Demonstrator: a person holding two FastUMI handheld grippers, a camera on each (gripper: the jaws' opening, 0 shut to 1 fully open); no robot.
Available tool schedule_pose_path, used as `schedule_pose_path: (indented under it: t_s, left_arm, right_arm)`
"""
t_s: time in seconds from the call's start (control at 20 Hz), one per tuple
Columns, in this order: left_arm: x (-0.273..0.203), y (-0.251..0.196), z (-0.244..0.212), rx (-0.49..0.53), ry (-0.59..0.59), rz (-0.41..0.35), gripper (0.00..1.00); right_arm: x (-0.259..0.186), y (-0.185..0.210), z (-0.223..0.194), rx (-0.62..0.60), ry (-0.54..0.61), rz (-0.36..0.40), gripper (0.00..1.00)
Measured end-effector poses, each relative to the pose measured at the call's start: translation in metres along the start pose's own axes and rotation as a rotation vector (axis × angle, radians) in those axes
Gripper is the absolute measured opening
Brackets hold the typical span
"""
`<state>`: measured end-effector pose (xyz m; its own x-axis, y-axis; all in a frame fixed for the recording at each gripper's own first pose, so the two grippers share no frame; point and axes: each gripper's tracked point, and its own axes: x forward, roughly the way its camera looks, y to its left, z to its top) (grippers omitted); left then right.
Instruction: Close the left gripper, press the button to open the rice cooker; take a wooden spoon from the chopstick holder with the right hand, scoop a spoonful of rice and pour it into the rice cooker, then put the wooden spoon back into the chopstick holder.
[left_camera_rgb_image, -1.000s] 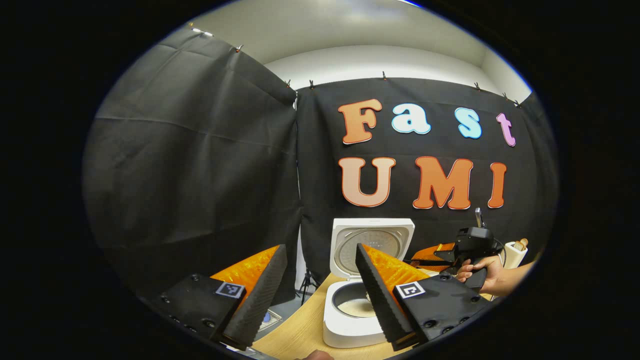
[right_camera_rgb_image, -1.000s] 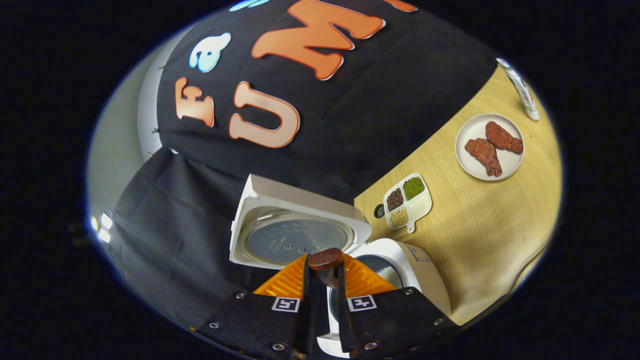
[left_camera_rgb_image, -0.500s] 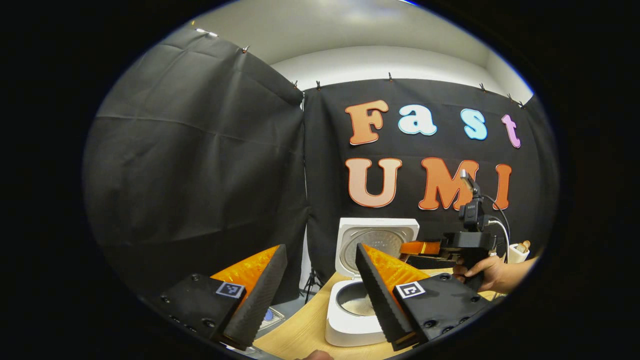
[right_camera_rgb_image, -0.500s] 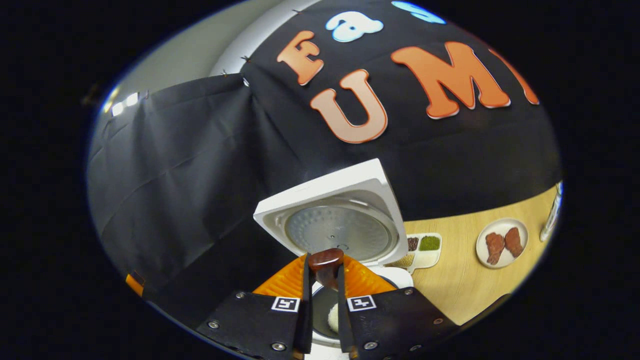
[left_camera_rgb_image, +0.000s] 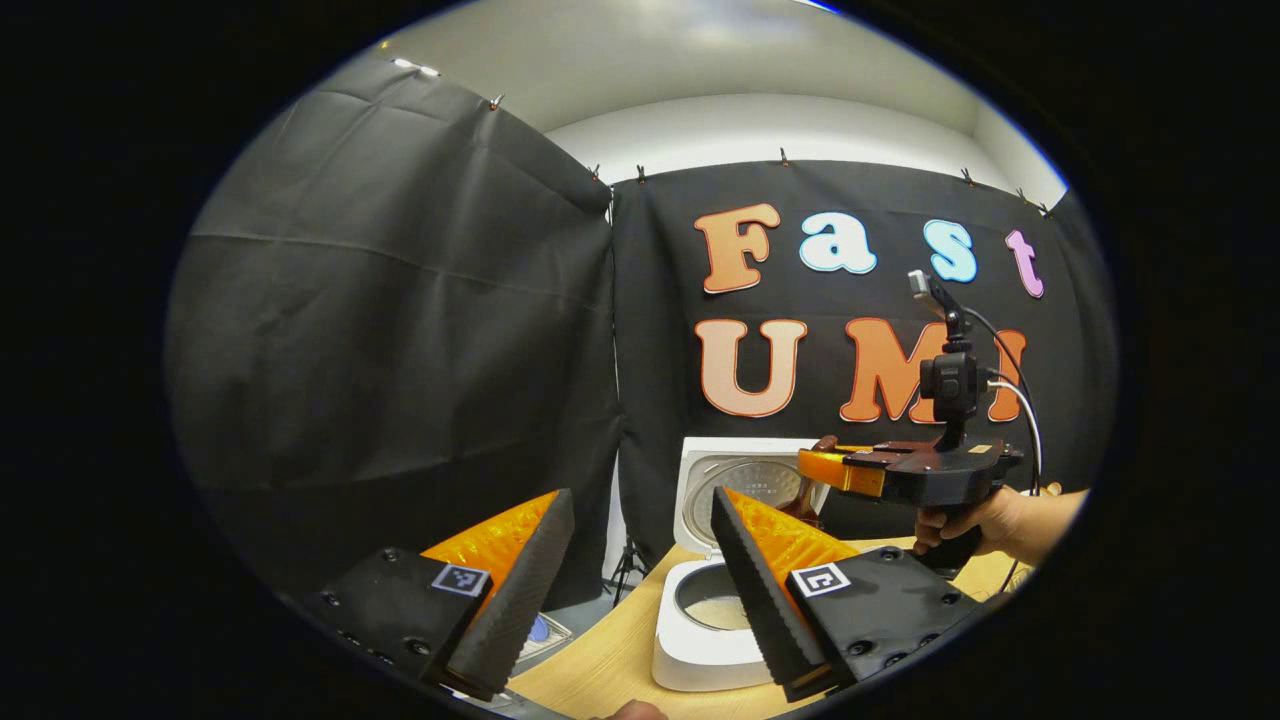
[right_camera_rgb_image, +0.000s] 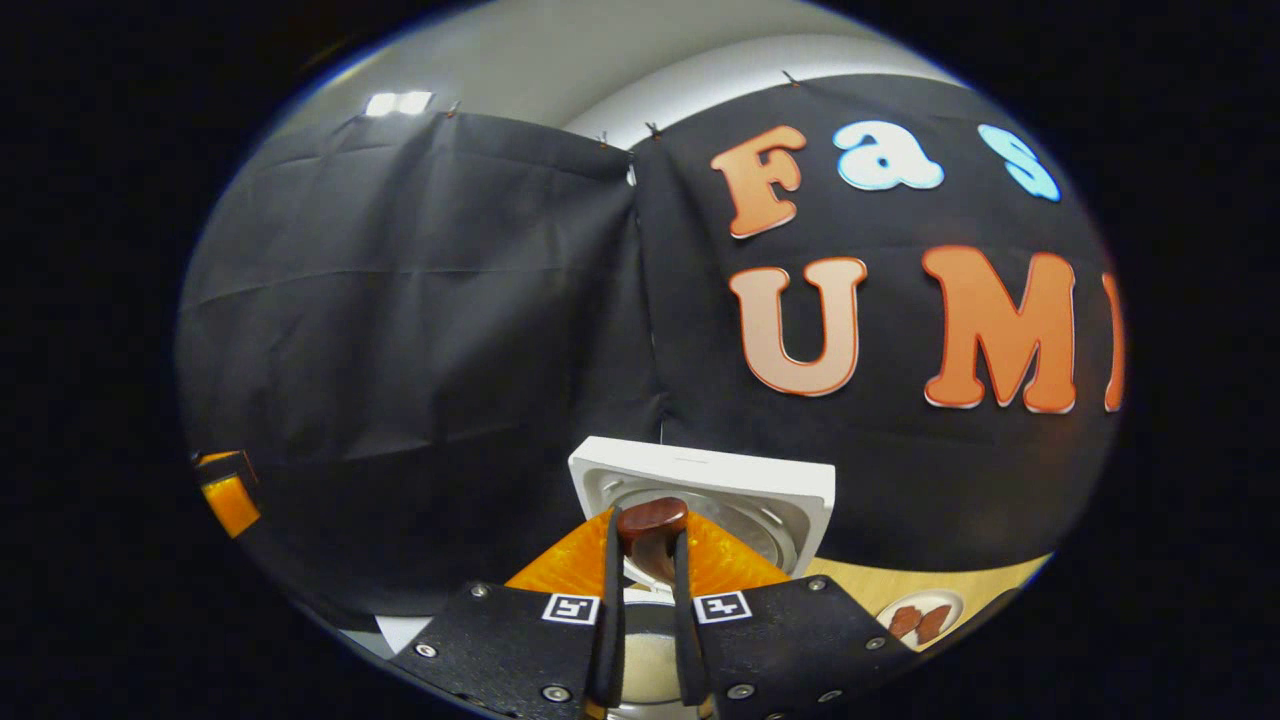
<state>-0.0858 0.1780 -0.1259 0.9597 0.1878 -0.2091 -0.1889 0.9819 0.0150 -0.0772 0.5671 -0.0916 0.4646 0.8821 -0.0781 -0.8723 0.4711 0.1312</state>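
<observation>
Wooden spoon (right_camera_rgb_image: 650, 530) between right gripper (right_camera_rgb_image: 645, 560) jaws; rice cooker (left_camera_rgb_image: 715, 640) open

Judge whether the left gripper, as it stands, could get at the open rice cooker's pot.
Probably yes. The left gripper is open and holds nothing, and the rice cooker sits just ahead with its lid up. The right gripper, shut on the wooden spoon, hovers above it and might crowd the approach.

From my end: light wood table (left_camera_rgb_image: 610, 660), low in the left gripper view. White rice cooker (left_camera_rgb_image: 700, 665) sits directly on it near the left edge, lid (left_camera_rgb_image: 745, 480) raised upright at the back, pale rice in the inner pot (left_camera_rgb_image: 715, 608). In the right gripper view a strip of table carries a white plate (right_camera_rgb_image: 925, 615) with two brown pieces of food on it
</observation>
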Motion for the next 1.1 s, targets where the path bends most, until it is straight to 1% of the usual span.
schedule_pose_path:
  t_s: [0.15,0.25,0.3,0.4,0.45,0.5,0.55,0.6,0.65,0.7,0.75,0.8,0.95,1.1]
  left_arm:
    - [0.0,-0.001,0.003,0.009,-0.004,0.004,0.94]
    - [-0.001,-0.001,0.005,0.015,-0.008,0.003,0.94]
    - [-0.001,-0.002,0.006,0.017,-0.009,0.004,0.94]
    - [-0.001,-0.006,0.008,0.019,-0.01,0.0,0.94]
    - [-0.002,-0.007,0.009,0.024,-0.01,-0.002,0.94]
    - [-0.003,-0.007,0.01,0.029,-0.014,-0.003,0.94]
    - [-0.002,-0.005,0.013,0.034,-0.021,0.002,0.94]
    - [-0.002,-0.006,0.015,0.035,-0.024,0.001,0.94]
    - [-0.001,-0.008,0.015,0.036,-0.025,0.001,0.94]
    - [0.001,-0.01,0.015,0.037,-0.023,-0.002,0.94]
    - [0.003,-0.013,0.015,0.039,-0.021,-0.007,0.94]
    - [0.004,-0.016,0.016,0.037,-0.02,-0.013,0.94]
    - [0.008,-0.031,0.021,0.035,-0.024,-0.036,0.94]
    - [0.013,-0.054,0.025,0.044,-0.033,-0.074,0.94]
  right_arm:
    - [-0.009,0.011,0.012,-0.048,-0.029,0.043,0.2]
    - [-0.016,0.007,0.019,-0.025,-0.043,0.054,0.2]
    - [-0.019,0.002,0.022,0.005,-0.047,0.055,0.2]
    - [-0.022,-0.01,0.02,0.111,-0.047,0.049,0.2]
    - [-0.027,-0.016,0.016,0.189,-0.041,0.049,0.24]
    - [-0.033,-0.022,0.013,0.267,-0.04,0.055,0.2]
    - [-0.039,-0.027,0.016,0.336,-0.04,0.052,0.2]
    - [-0.044,-0.037,0.015,0.397,-0.039,0.039,0.24]
    - [-0.052,-0.051,0.015,0.445,-0.043,0.021,0.2]
    - [-0.06,-0.062,0.017,0.48,-0.051,-0.002,0.2]
    - [-0.07,-0.076,0.018,0.504,-0.058,-0.029,0.16]
    - [-0.082,-0.089,0.017,0.519,-0.064,-0.057,0.2]
    - [-0.122,-0.13,0.011,0.541,-0.071,-0.139,0.2]
    - [-0.165,-0.176,-0.005,0.529,-0.061,-0.244,0.2]
